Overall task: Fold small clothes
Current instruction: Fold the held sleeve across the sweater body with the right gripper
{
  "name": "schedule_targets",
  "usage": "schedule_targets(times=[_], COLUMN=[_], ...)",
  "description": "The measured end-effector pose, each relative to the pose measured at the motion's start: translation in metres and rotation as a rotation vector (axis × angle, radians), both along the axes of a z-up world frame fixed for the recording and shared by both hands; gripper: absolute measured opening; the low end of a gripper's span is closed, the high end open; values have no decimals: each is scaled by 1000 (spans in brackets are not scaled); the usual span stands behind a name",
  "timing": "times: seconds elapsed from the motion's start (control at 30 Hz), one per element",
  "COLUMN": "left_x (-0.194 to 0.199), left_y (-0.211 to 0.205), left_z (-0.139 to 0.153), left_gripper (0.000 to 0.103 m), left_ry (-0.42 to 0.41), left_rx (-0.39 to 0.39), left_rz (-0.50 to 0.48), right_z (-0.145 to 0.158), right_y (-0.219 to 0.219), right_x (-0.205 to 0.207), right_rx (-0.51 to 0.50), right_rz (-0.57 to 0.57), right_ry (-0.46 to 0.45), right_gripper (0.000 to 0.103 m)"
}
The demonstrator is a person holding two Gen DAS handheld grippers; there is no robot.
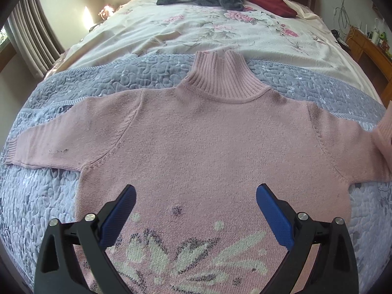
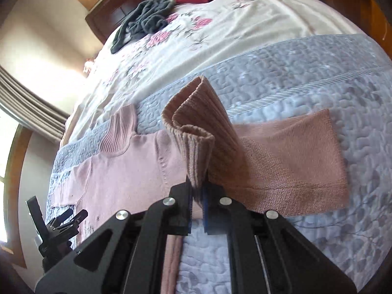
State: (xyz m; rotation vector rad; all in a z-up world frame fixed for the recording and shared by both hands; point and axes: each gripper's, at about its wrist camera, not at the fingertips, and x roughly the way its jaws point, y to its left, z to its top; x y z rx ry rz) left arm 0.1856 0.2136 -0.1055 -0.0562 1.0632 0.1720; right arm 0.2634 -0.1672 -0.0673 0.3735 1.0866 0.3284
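Pink knitted turtleneck sweater (image 1: 208, 142) lies flat across the grey quilt (image 1: 49, 196), its ribbed right cuff (image 2: 196, 152) pinched in the right gripper (image 2: 198, 196), nearer that sleeve, while the left gripper (image 1: 196, 193) hovers wide open, empty, above the hem.

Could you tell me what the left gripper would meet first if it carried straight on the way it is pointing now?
Probably the pink sweater: the open left gripper points across its chest toward the ribbed collar, though its height above the knit is unclear.
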Motion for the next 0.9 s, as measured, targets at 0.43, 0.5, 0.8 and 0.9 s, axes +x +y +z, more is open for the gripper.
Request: schedule_targets(times=[0.43, 0.5, 0.8, 0.9], left_x=[2, 6, 38, 52], left_y=[26, 22, -27, -47], left_z=[-5, -5, -32, -45], left_gripper=[99, 99, 98, 97], left_ry=[42, 51, 160, 208], left_rx=[-119, -165, -392, -475], left_rz=[1, -7, -91, -98], right_z=[-54, -65, -71, -60], right_y=[142, 147, 126, 97], right_x=[0, 0, -36, -54], right_rx=[-131, -141, -9, 11], right_rz=[177, 183, 266, 231], right_ry=[69, 86, 116, 95], right_gripper=[5, 5, 20, 20])
